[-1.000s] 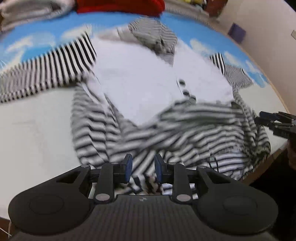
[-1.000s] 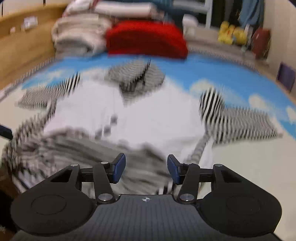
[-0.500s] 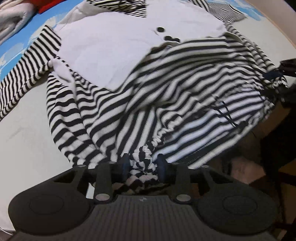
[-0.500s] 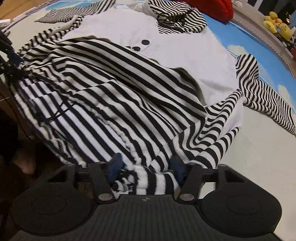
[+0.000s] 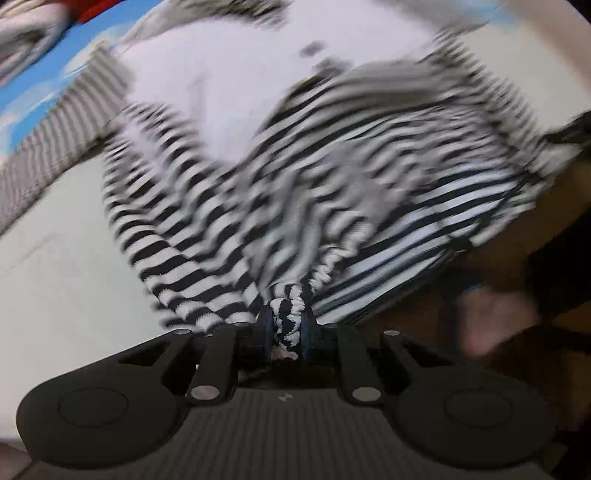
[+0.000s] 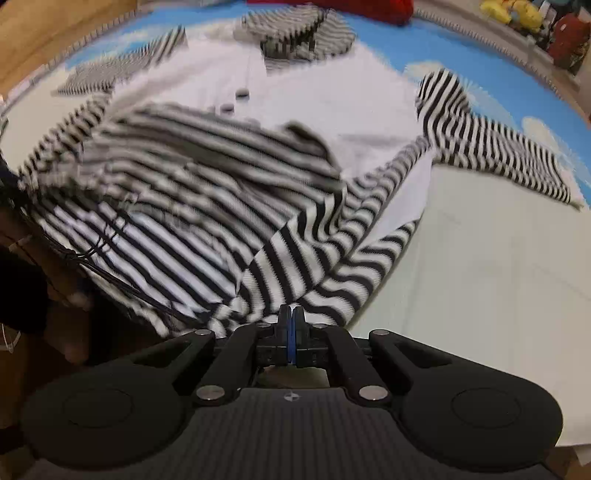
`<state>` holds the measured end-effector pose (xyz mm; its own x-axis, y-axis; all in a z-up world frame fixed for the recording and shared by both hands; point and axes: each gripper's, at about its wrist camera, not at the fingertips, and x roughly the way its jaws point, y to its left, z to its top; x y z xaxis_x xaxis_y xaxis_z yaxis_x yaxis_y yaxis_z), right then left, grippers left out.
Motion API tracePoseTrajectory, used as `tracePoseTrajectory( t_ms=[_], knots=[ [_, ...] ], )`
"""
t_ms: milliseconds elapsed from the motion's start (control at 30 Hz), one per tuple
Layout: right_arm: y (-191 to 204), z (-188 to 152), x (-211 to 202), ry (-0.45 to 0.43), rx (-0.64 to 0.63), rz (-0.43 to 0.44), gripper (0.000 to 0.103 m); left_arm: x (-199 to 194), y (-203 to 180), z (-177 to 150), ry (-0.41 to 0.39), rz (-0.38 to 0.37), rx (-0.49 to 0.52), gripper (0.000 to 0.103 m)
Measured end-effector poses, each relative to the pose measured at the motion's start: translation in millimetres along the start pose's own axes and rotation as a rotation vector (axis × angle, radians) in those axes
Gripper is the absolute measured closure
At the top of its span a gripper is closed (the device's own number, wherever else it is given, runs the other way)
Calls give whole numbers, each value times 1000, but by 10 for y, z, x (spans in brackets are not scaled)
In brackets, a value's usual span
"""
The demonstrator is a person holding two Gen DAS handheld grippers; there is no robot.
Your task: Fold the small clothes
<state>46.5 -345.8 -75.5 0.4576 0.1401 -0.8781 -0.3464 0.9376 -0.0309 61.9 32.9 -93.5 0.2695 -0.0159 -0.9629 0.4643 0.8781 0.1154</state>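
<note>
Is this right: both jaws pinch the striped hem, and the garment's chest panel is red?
Not quite. The chest panel is white, as the right wrist view shows; the red thing is separate, at the far edge. The rest holds: left gripper and right gripper are both closed at the striped hem.

Garment point(image 6: 207, 206): knitted cloth, ribbed in black and white stripes, with a plain white, smoother cloth panel at upper centre of the frame. Gathered hem point(image 5: 290, 317): elastic, puckered. Gripper bodies point(image 6: 291, 424): matt black plastic, finely ribbed at the lower centre; pivot pins bright metal. Pads point(image 6: 289, 332): blue, smooth. Mat point(image 6: 480, 266): pale, matt, smooth. Upper left edge: wood-look surface point(image 6: 48, 29).
</note>
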Motion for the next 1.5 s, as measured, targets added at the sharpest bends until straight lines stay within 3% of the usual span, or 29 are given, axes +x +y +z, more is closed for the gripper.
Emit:
tracePoseTrajectory(
  t_ms=[33,67,133,233,333,467,500,633,700,733,800,1000,1200,1300,1333,1367,1433,1500],
  knots=[
    [27,6,-39,-33,-5,14,101,37,-1,2,20,46,11,87],
    [42,16,-54,-50,-8,25,101,35,-9,11,22,42,14,87],
    [126,57,-77,-89,-28,50,100,-56,-42,53,-19,-35,18,82],
    [230,136,-77,-171,-57,51,94,-210,-27,94,-105,-106,-13,60],
    [264,253,-44,-214,-61,63,85,-254,4,158,-133,-104,-49,59],
    [437,311,175,-141,-129,85,61,-159,-63,215,-111,-92,-46,59],
    [504,303,277,-95,-164,77,60,-140,-85,217,-105,-86,-34,59],
    [675,213,587,37,-276,-30,59,-61,-148,219,-97,-84,-6,53],
    [662,207,586,35,-268,-31,59,-35,-169,234,-93,-74,-2,53],
    [638,209,574,38,-256,-25,63,-31,-178,243,-95,-72,-1,53],
    [601,191,572,43,-248,-20,79,-41,-192,265,-106,-75,0,53],
    [434,92,431,43,-231,40,90,-94,-193,344,-132,-85,-30,53],
    [221,-44,295,79,-144,97,88,-83,-18,373,-136,-93,-121,52],
    [8,29,129,-4,21,174,80,-91,236,345,-165,-108,-259,38],
    [-112,64,41,-57,106,207,70,-92,341,325,-177,-103,-321,31],
    [-227,95,-26,-103,187,225,51,-83,455,300,-185,-93,-386,29],
    [-453,127,-98,-184,357,208,33,-65,654,259,-188,-82,-495,29],
    [-609,123,-56,-198,465,148,33,-30,797,221,-180,-59,-576,29]
  ],
)
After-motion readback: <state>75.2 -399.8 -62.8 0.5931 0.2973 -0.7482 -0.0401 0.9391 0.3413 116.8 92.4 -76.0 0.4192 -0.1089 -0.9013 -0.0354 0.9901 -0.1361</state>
